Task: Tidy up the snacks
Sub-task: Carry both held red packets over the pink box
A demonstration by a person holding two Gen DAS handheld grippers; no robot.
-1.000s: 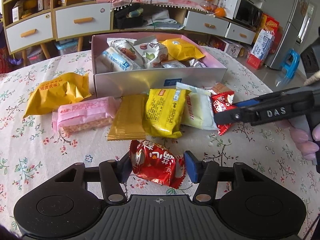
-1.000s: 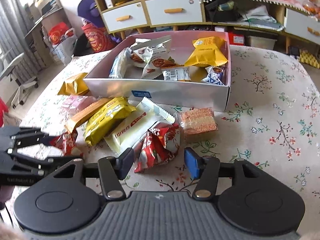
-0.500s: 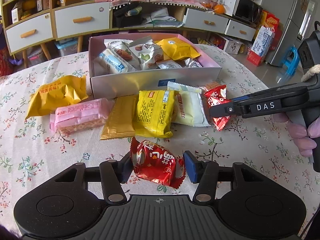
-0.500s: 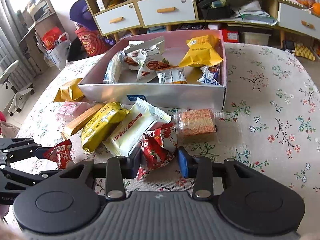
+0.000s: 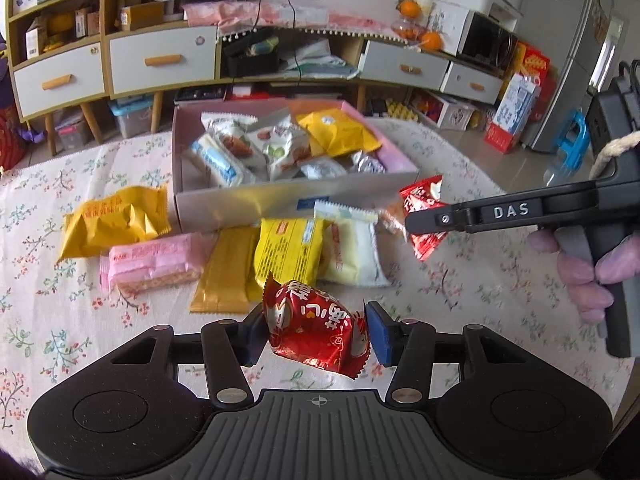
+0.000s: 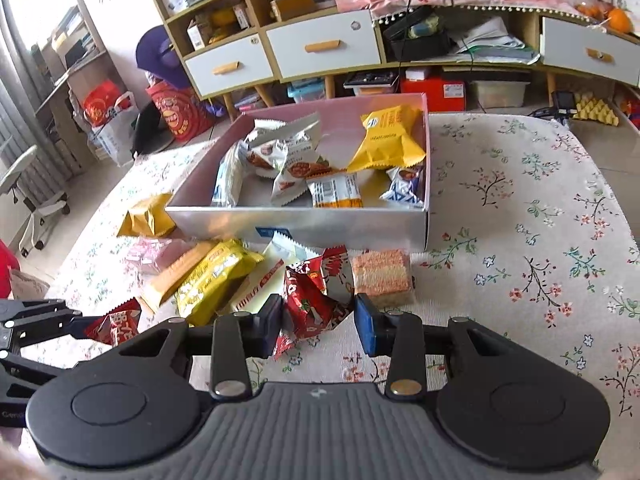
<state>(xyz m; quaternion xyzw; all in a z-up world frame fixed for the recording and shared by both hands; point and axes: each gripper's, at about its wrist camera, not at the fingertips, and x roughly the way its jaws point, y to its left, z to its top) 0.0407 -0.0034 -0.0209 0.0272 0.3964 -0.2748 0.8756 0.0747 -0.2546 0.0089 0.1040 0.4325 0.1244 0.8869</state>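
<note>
My left gripper is shut on a red foil snack packet and holds it above the floral tablecloth. My right gripper is shut on another red snack packet and holds it lifted near the front of the pink box. From the left wrist view the right gripper with its red packet hangs just right of the box. The box holds several wrapped snacks.
In front of the box lie a yellow packet, a white packet, a gold bar, a pink wafer pack, an orange-yellow bag and a pink rice cracker. Cabinets stand behind the table.
Both grippers have risen with their red packets. The right gripper closed on its packet and lifted it off the table towards the box.
</note>
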